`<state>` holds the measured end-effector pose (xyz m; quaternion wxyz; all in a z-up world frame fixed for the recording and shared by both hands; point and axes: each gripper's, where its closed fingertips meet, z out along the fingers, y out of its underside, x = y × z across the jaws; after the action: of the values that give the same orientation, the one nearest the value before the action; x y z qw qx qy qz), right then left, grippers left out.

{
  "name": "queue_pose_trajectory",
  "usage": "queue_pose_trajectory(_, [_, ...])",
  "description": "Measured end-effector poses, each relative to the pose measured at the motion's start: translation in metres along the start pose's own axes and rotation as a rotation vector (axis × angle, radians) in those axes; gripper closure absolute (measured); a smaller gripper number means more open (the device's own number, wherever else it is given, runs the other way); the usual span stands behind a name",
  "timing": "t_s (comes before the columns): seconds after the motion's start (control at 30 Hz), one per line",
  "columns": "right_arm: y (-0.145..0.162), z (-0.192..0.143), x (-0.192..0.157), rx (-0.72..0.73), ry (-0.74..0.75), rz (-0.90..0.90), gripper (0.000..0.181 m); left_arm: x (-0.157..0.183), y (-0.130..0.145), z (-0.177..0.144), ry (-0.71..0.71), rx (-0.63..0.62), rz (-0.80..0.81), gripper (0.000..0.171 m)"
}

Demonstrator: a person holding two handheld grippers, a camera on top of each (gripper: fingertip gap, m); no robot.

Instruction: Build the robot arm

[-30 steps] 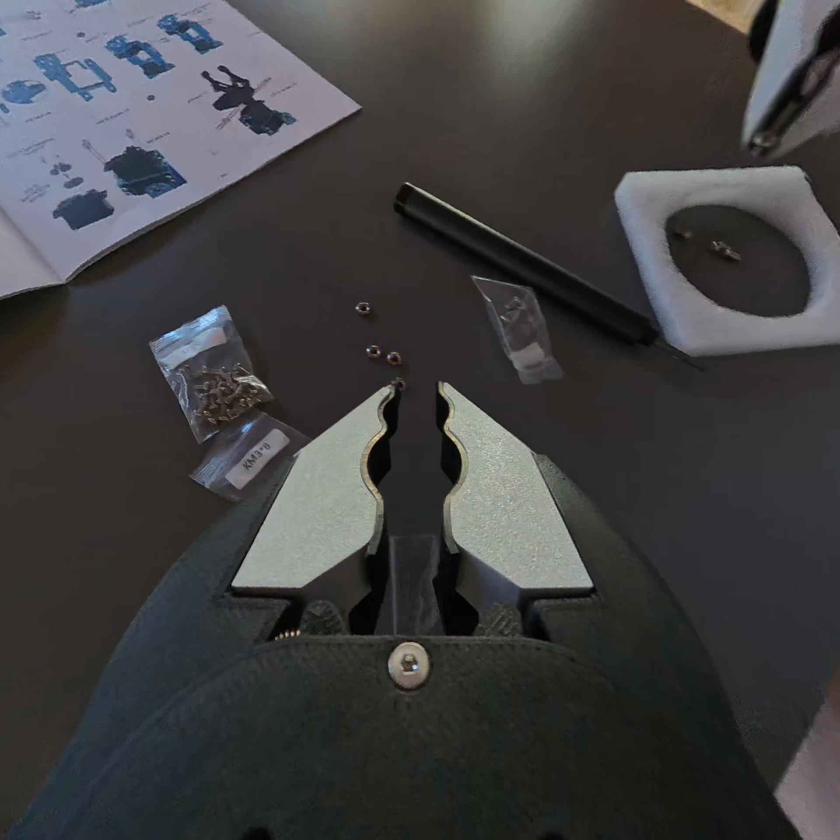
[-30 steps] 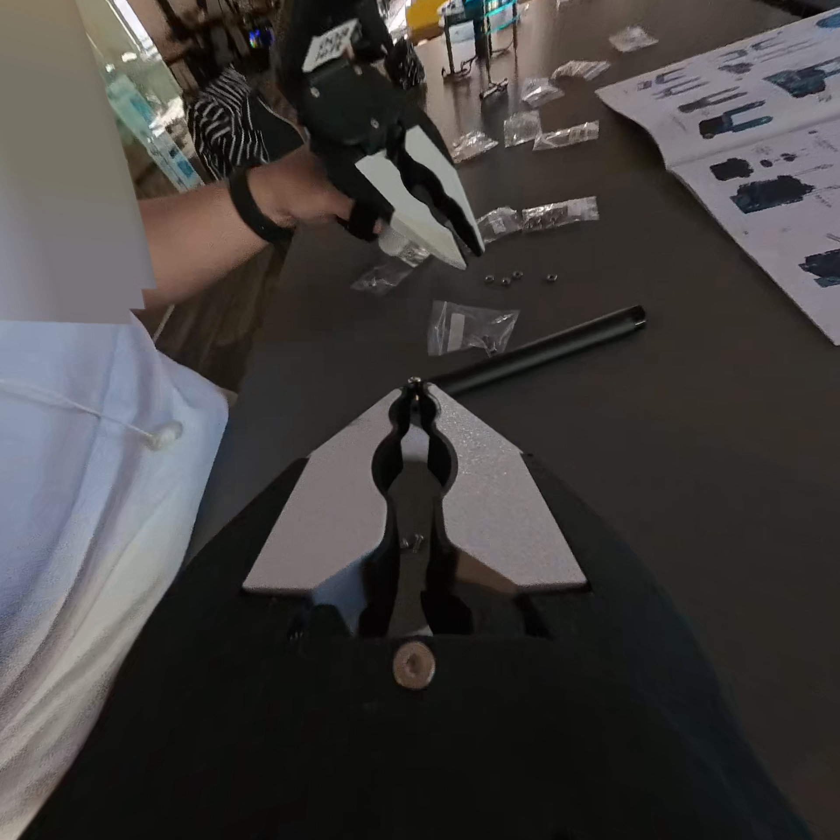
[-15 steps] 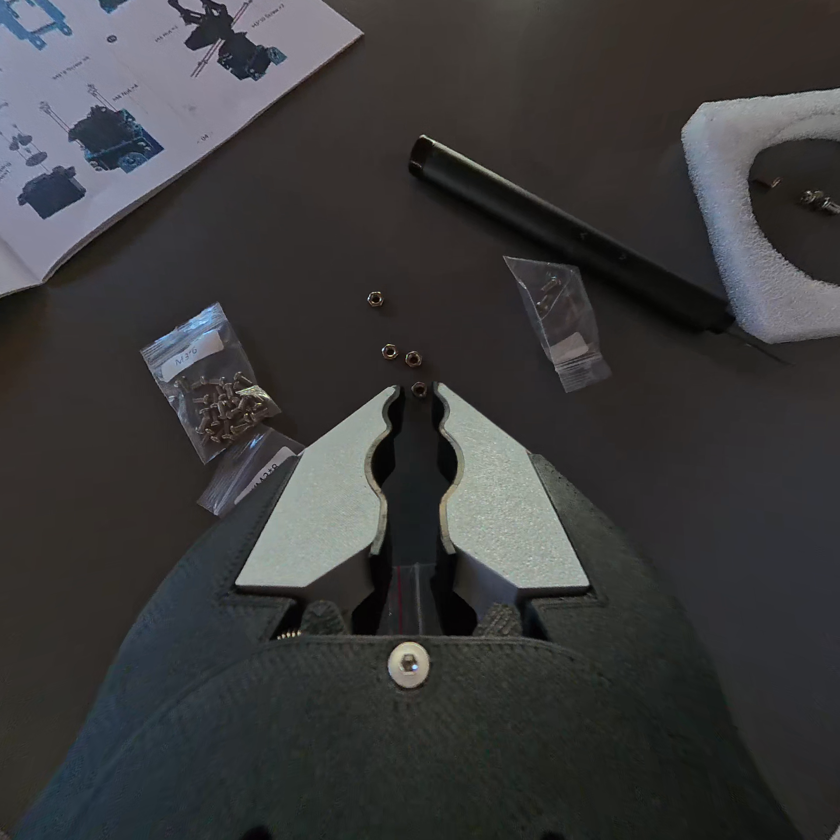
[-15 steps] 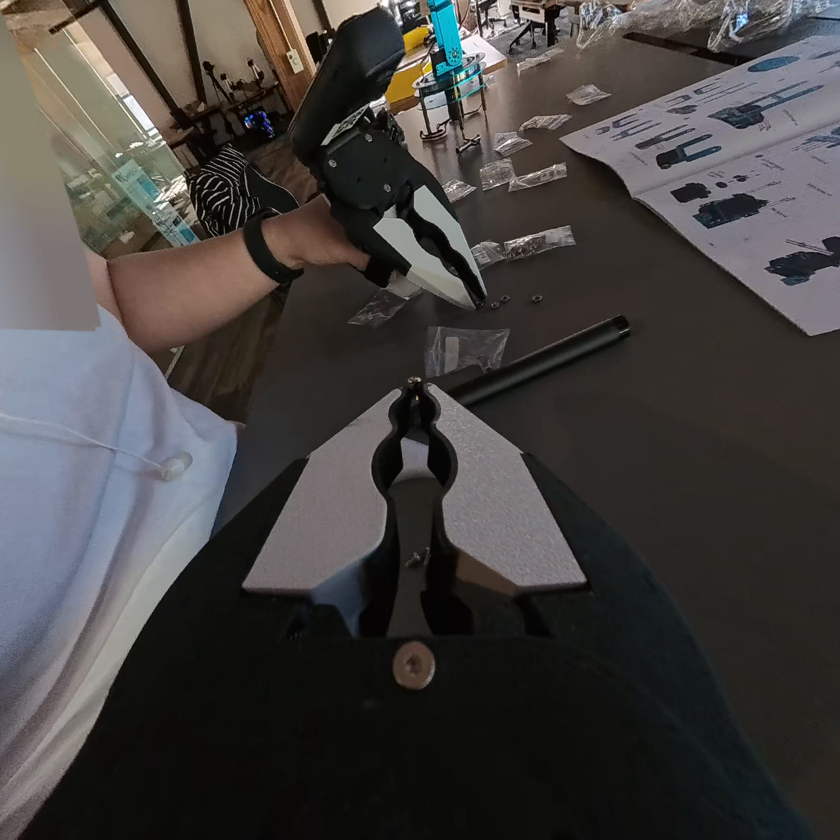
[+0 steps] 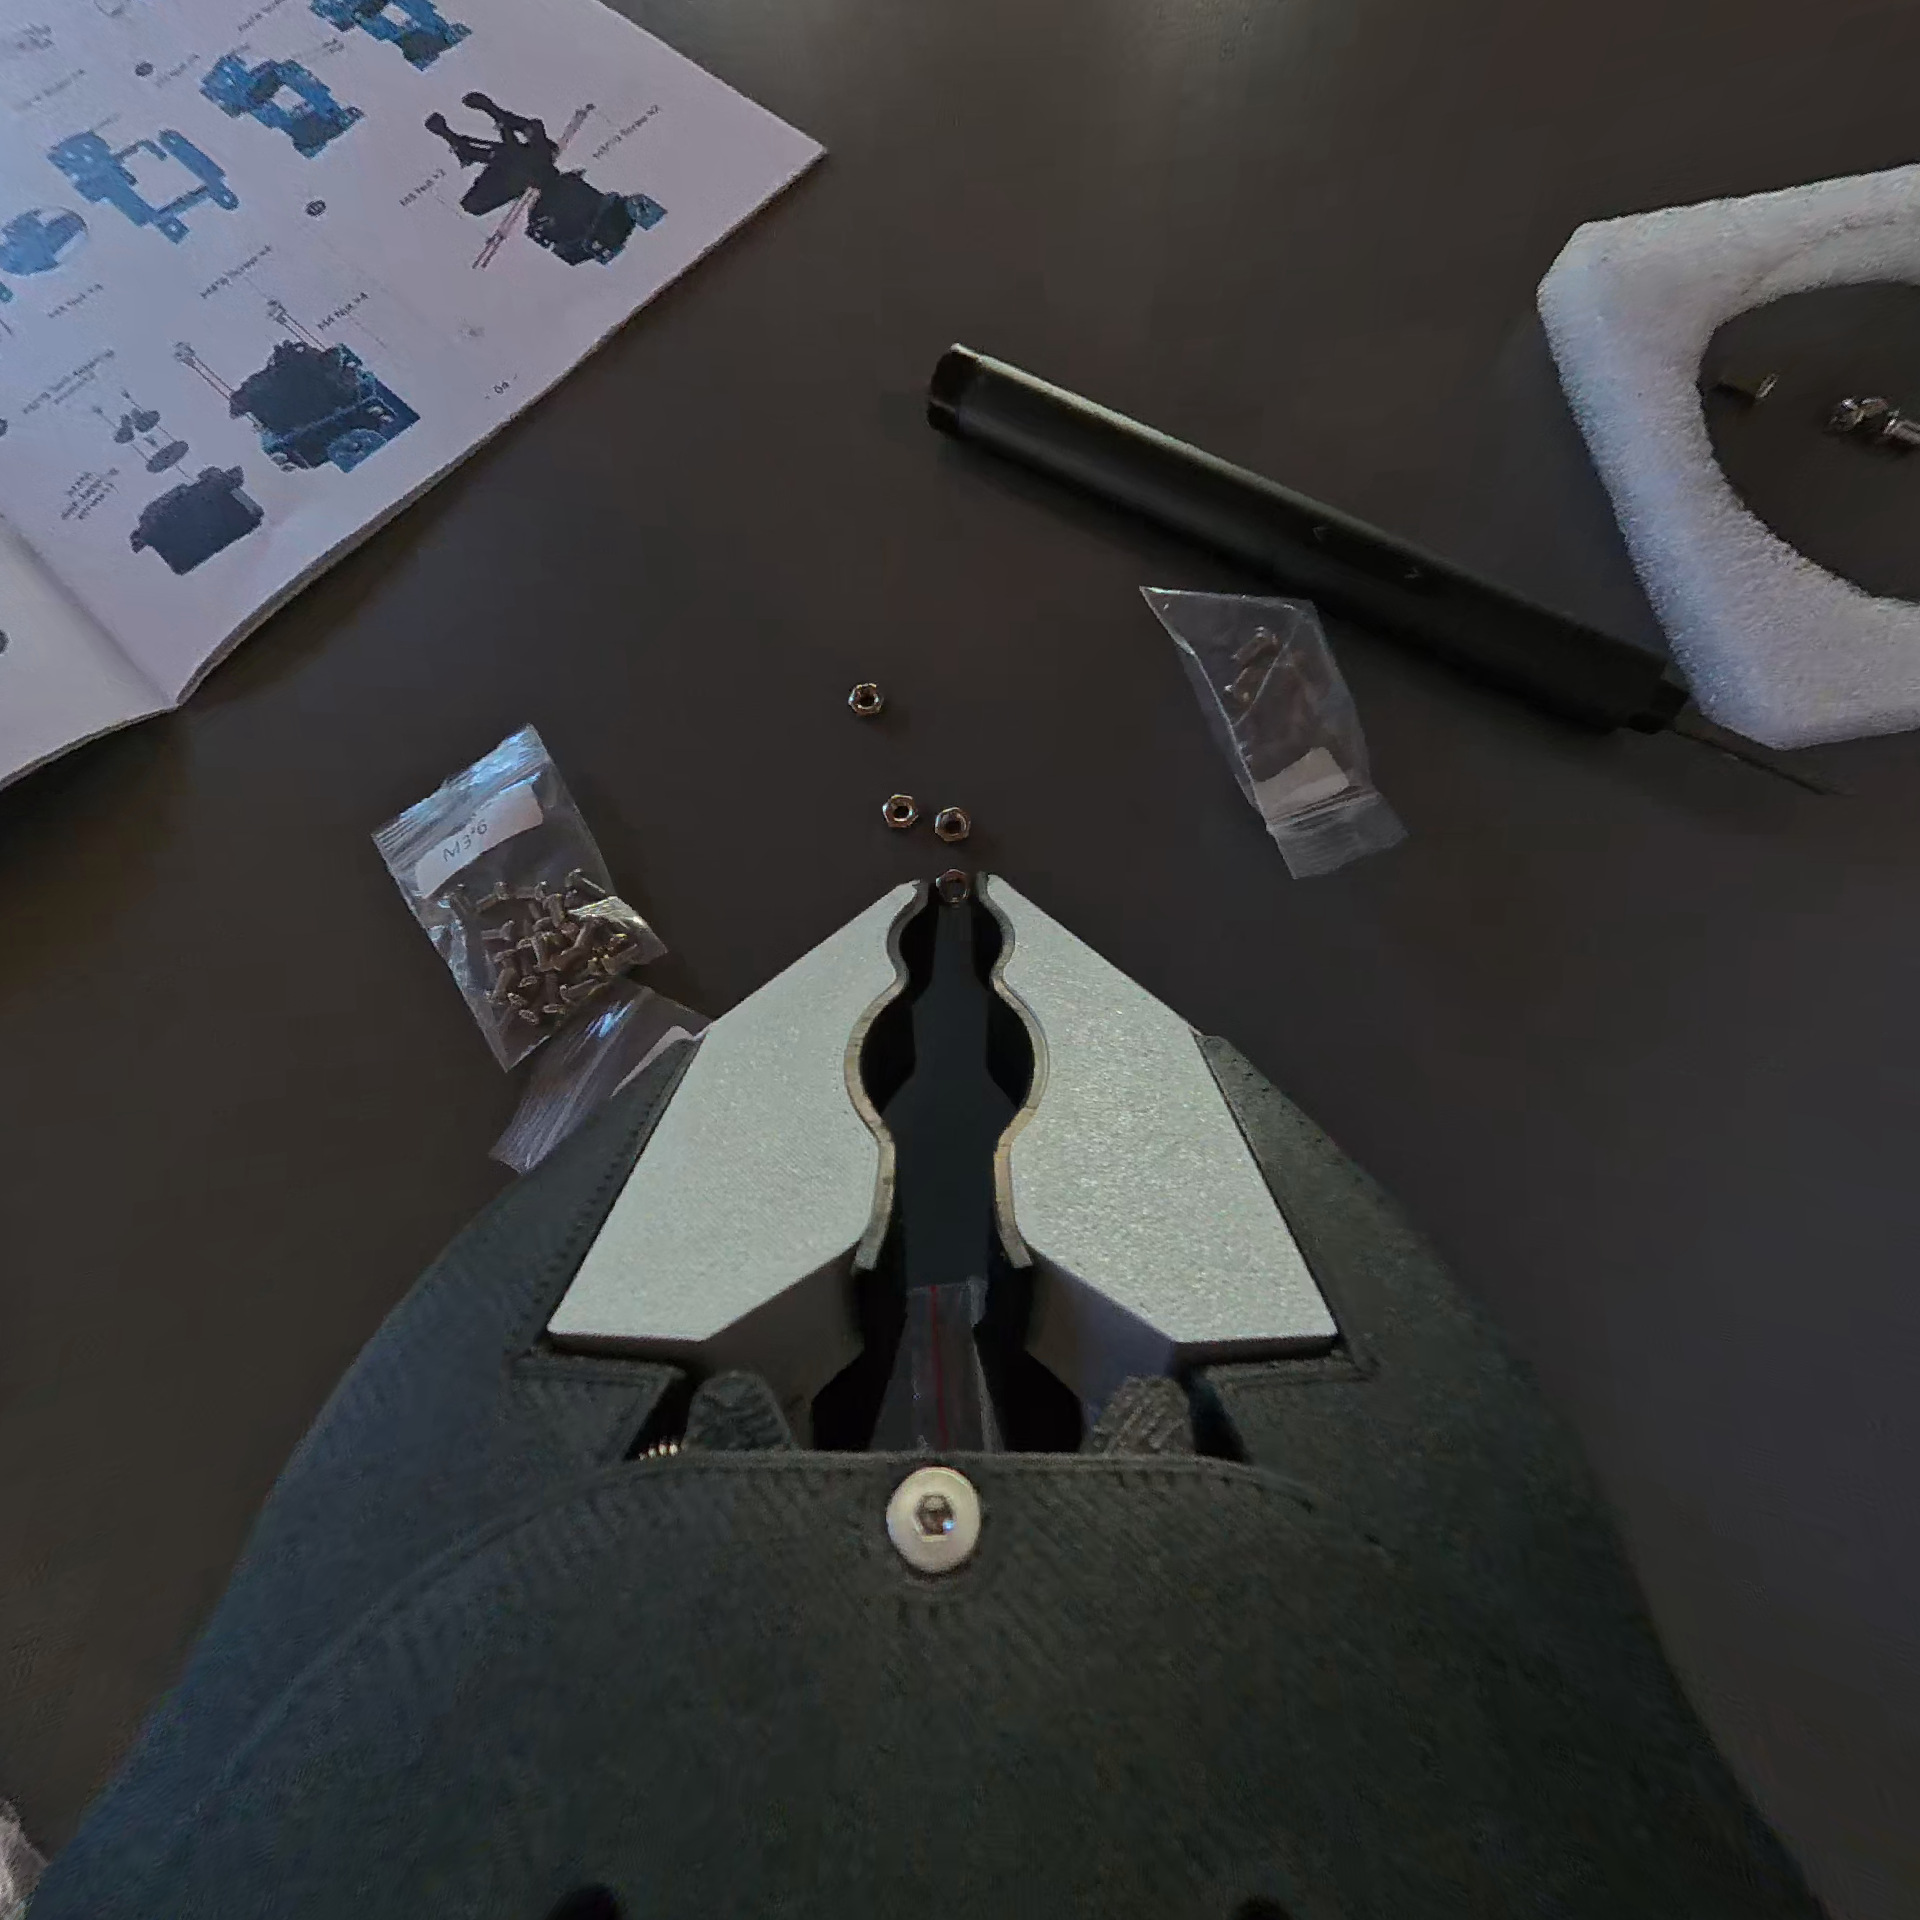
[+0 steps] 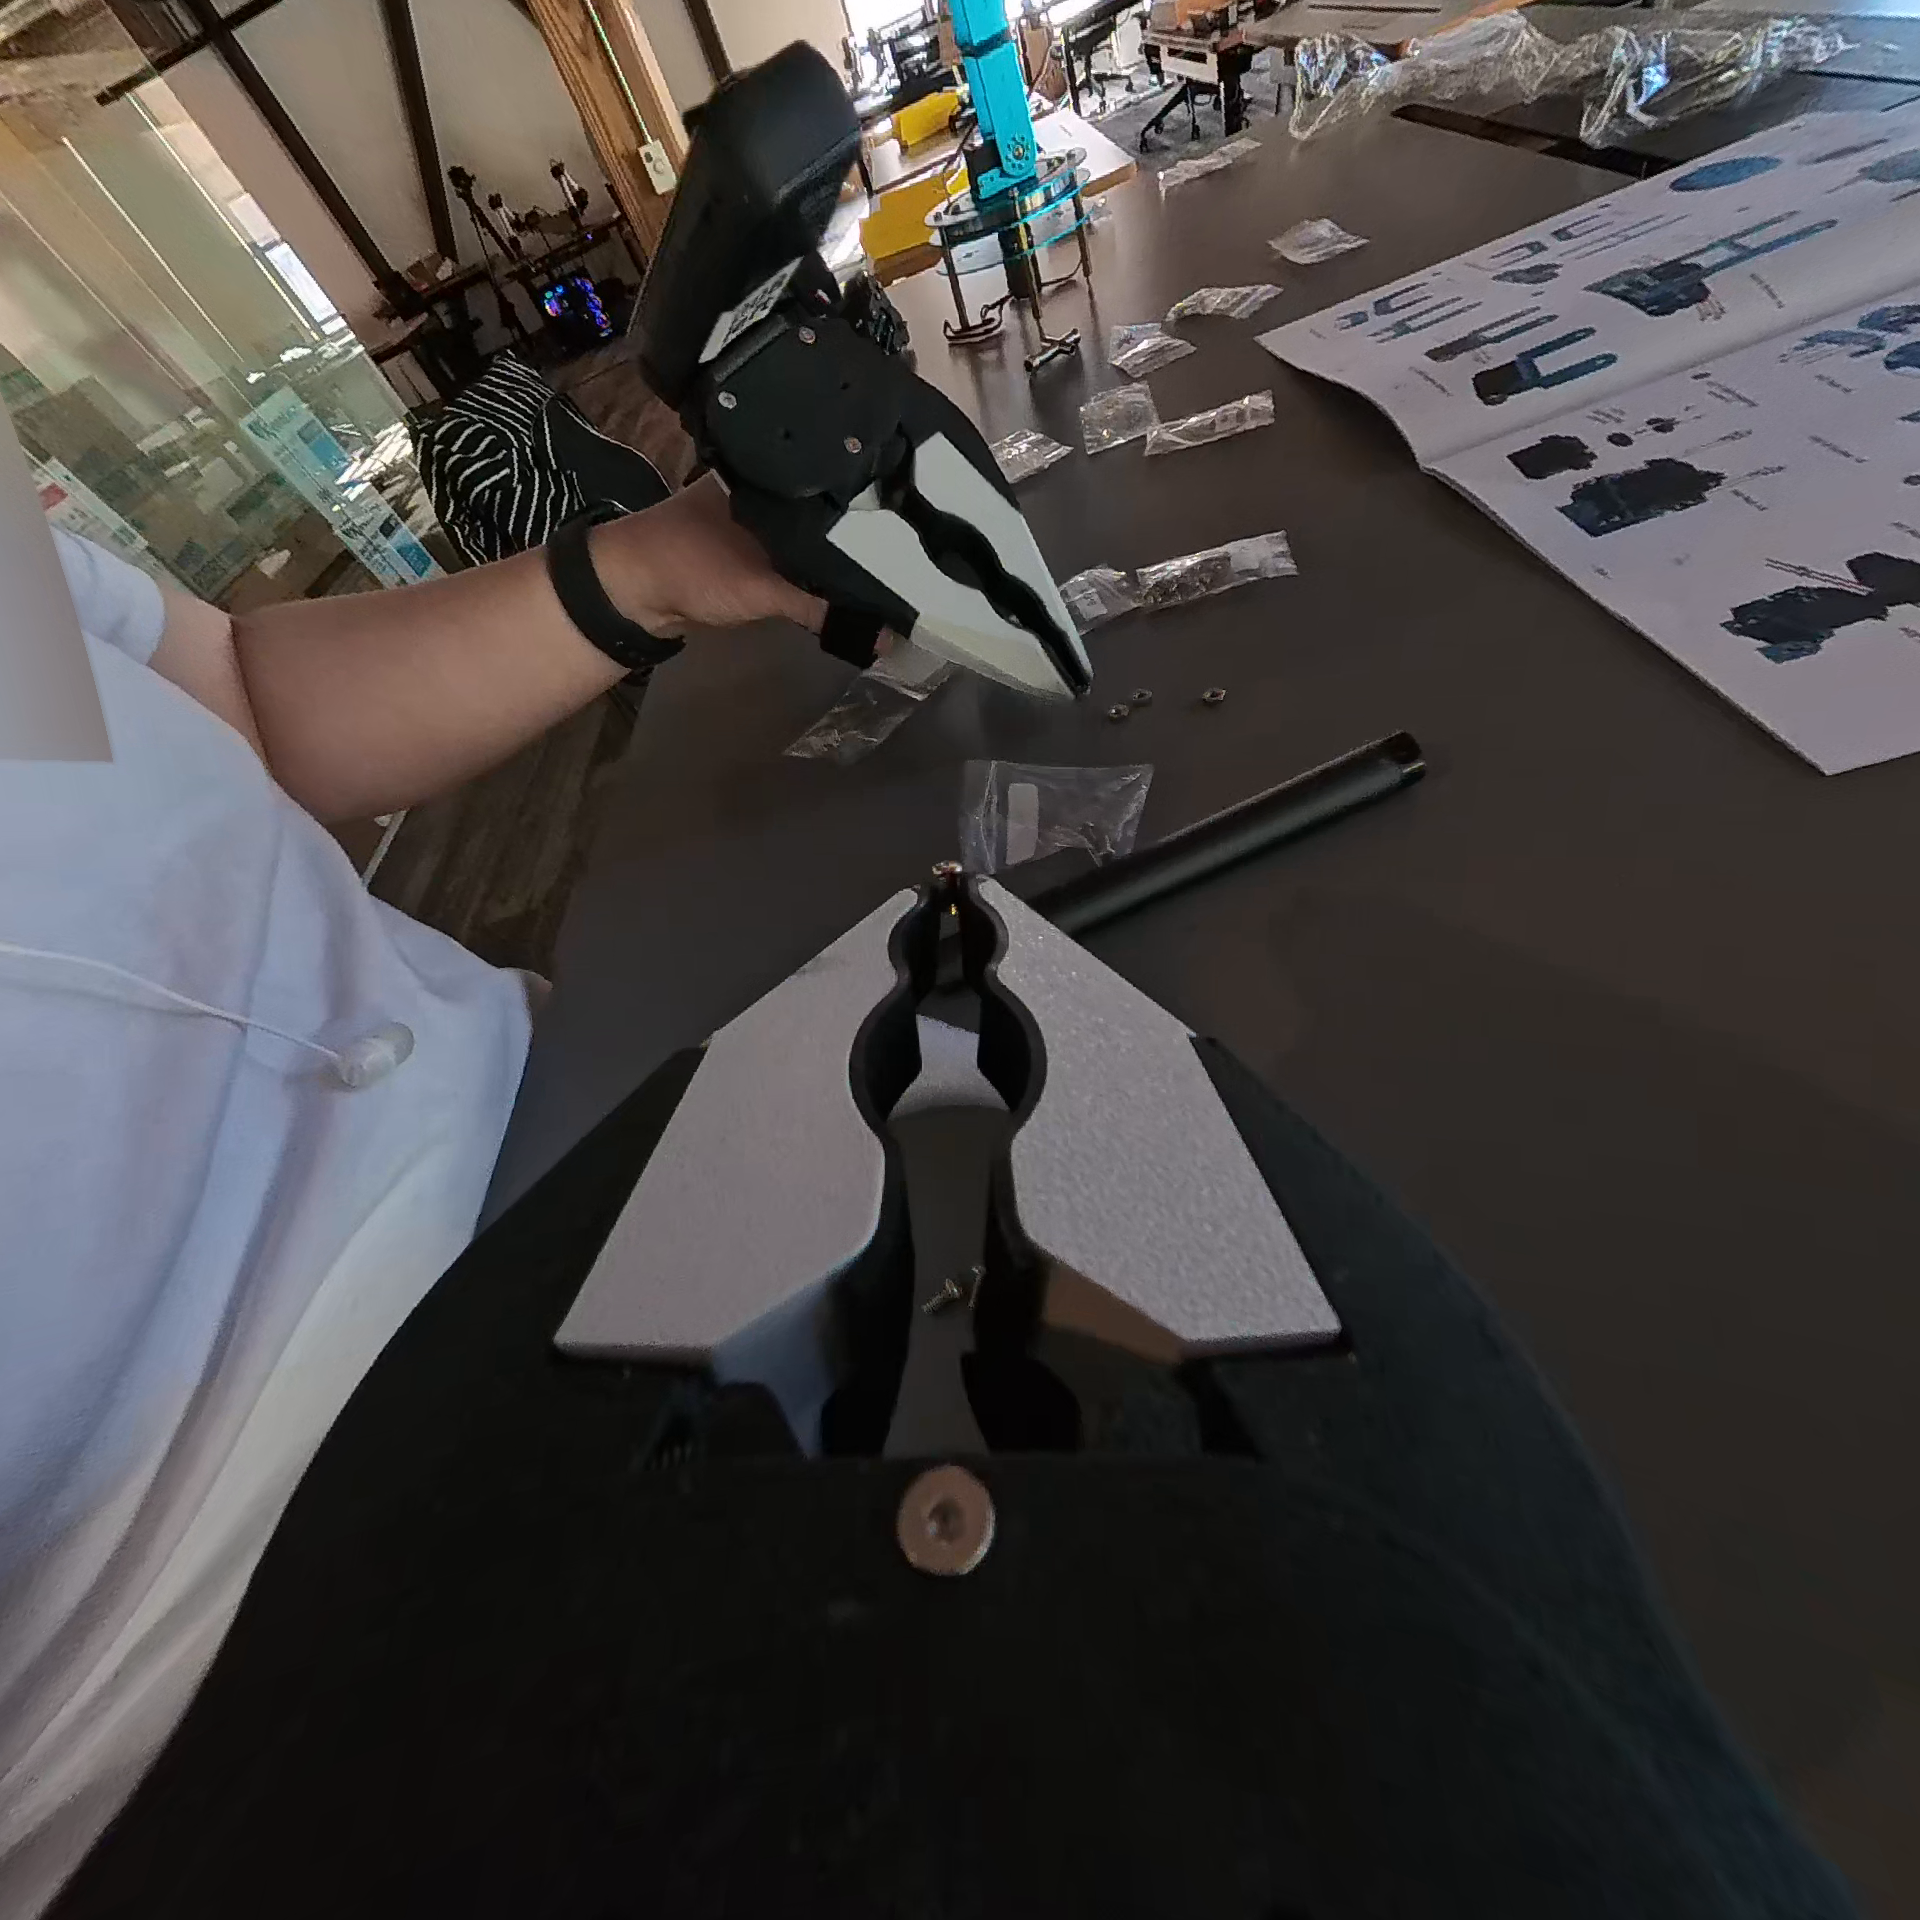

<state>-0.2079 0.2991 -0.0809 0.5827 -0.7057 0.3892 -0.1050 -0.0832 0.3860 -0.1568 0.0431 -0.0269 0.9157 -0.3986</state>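
My left gripper (image 5: 951,885) is low over the dark table, jaws narrowed to a small gap, with one small metal nut (image 5: 952,883) lying between the tips. It also shows in the right wrist view (image 6: 1081,686), tips down at the table. Three more nuts (image 5: 899,808) lie just ahead. My right gripper (image 6: 948,878) is shut on a tiny screw (image 6: 945,869) at its very tips, held above the table. Through its gap I see white foam (image 6: 945,1101) and loose screws (image 6: 951,1294) below.
A black screwdriver (image 5: 1299,520) lies ahead right, beside a white foam frame (image 5: 1704,582) holding screws. A bag of screws (image 5: 530,935) is left, a small clear bag (image 5: 1288,717) right. An open manual (image 5: 260,260) is far left. A person's arm (image 6: 416,665) holds the left gripper. The grippers' ends are close to 20 cm from one another.
My left gripper has moved forward so the nearest nut sits between its tips, and its jaws have narrowed. My right gripper has tilted up, still holding the screw.
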Motion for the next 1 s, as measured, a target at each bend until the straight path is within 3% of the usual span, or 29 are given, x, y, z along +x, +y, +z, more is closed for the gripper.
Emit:
queue_pose_trajectory(0.2, [-0.005,0.007,-0.004,0.013,0.003,0.001,0.178,-0.003,-0.013,-0.027,0.015,0.102,-0.081,0.166])
queue_pose_trajectory(0.33, [-0.017,0.021,-0.007,0.011,0.022,-0.007,0.178,-0.013,-0.016,-0.068,0.002,0.188,-0.158,0.166])
queue_pose_trajectory(0.43, [-0.030,0.039,-0.008,0.007,0.043,-0.005,0.178,-0.029,-0.003,-0.106,-0.039,0.219,-0.207,0.167])
queue_pose_trajectory(0.57, [-0.055,0.078,-0.018,0.018,0.032,0.003,0.178,-0.061,0.034,-0.162,-0.139,0.209,-0.254,0.166])
queue_pose_trajectory(0.7, [-0.081,0.134,-0.036,0.014,0.038,-0.027,0.178,-0.100,0.094,-0.217,-0.231,0.154,-0.293,0.167])
queue_pose_trajectory(0.87, [-0.110,0.229,-0.068,0.032,0.050,-0.040,0.178,-0.163,0.177,-0.270,-0.296,0.060,-0.280,0.166])
queue_pose_trajectory(1.0, [-0.123,0.315,-0.095,0.073,0.080,-0.016,0.178,-0.214,0.199,-0.285,-0.219,0.039,-0.142,0.166])
